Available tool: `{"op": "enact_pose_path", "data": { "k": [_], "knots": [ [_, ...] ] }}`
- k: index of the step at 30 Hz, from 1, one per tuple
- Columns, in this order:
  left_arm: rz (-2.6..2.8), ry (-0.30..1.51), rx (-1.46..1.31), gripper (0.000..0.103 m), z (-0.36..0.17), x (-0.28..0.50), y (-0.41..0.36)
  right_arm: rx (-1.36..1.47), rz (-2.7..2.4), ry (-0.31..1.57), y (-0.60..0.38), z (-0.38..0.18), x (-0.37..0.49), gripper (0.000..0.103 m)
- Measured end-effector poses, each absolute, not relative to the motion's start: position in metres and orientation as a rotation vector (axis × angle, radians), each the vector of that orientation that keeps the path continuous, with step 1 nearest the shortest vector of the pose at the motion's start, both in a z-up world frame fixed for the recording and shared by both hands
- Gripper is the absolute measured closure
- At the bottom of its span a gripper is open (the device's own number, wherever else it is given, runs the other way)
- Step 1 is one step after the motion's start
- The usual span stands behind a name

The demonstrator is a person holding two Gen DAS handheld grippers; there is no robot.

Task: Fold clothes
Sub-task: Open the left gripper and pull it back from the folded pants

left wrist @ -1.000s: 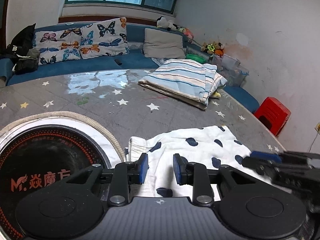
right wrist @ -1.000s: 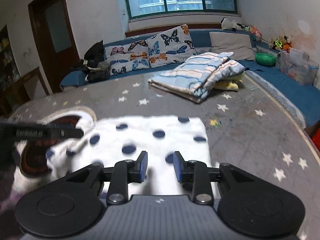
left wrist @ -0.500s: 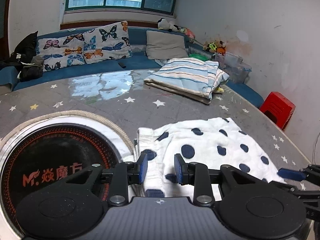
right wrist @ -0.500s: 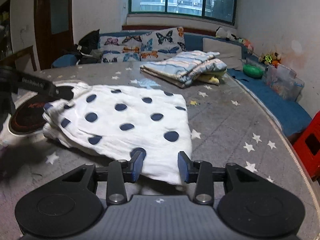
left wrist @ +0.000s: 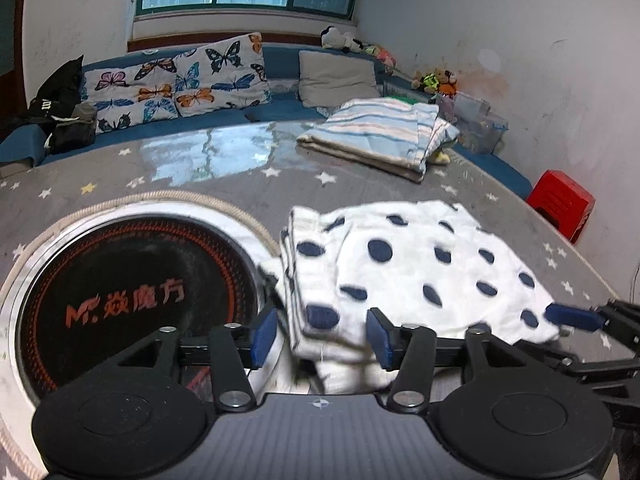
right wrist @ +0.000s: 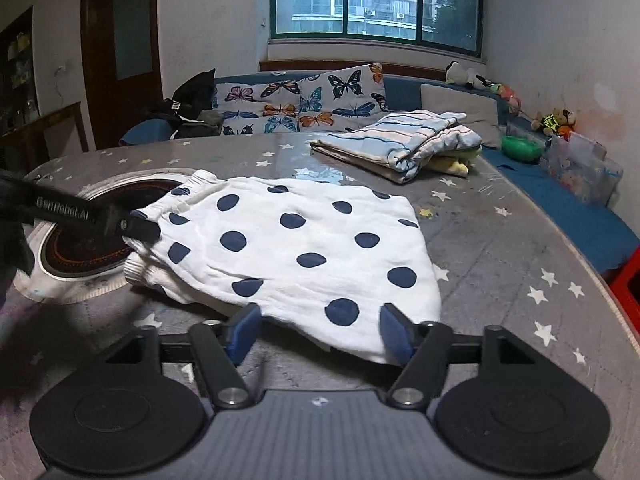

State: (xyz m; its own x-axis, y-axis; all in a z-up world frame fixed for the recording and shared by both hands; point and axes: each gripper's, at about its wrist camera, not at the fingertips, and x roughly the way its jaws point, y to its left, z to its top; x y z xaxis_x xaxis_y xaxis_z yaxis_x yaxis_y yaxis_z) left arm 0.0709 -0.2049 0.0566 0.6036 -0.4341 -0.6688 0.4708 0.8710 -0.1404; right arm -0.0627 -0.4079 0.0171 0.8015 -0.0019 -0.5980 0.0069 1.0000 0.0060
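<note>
white cloth with navy dots (right wrist: pixel 296 244) is lying folded on the grey starred bench (right wrist: pixel 500 248), straight ahead of both tools. the left tool (left wrist: pixel 322 334) and right tool (right wrist: pixel 320 326) are gaping wide, pads straddling its near edges.

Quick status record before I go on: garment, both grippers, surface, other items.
garment: white cloth garment with navy polka dots, lying flat, folded
left gripper: open, astride the garment's banded end
right gripper: open, at the garment's near edge
surface: grey star-print table cover
other items: round black induction cooktop beside garment; folded blue striped blanket further back
</note>
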Motion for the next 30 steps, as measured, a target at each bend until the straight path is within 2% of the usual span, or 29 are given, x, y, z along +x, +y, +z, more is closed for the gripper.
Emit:
{"op": "enact_pose_path", "data": {
  "k": [3, 8, 13, 20, 30],
  "knots": [
    [-0.522, 0.765, 0.048, 0.04, 0.055, 0.064, -0.201, 0.013, -0.006, 0.638, -0.404, 0.018, -0.066, 0.022],
    [-0.507, 0.753, 0.057, 0.029, 0.054, 0.052, -0.196, 0.028, -0.008, 0.63, -0.393, 0.015, -0.071, 0.014],
    [-0.502, 0.724, 0.072, 0.014, 0.058, 0.038, -0.191, 0.015, -0.036, 0.631, -0.383, 0.013, -0.075, 0.0],
    [-0.505, 0.701, 0.055, 0.0, 0.059, 0.024, -0.184, -0.004, -0.078, 0.635, -0.366, 0.009, -0.083, 0.0],
    [-0.48, 0.697, 0.029, 0.0, 0.053, 0.016, -0.171, 0.038, -0.105, 0.65, -0.36, 0.002, -0.092, 0.0]
  ]
}}
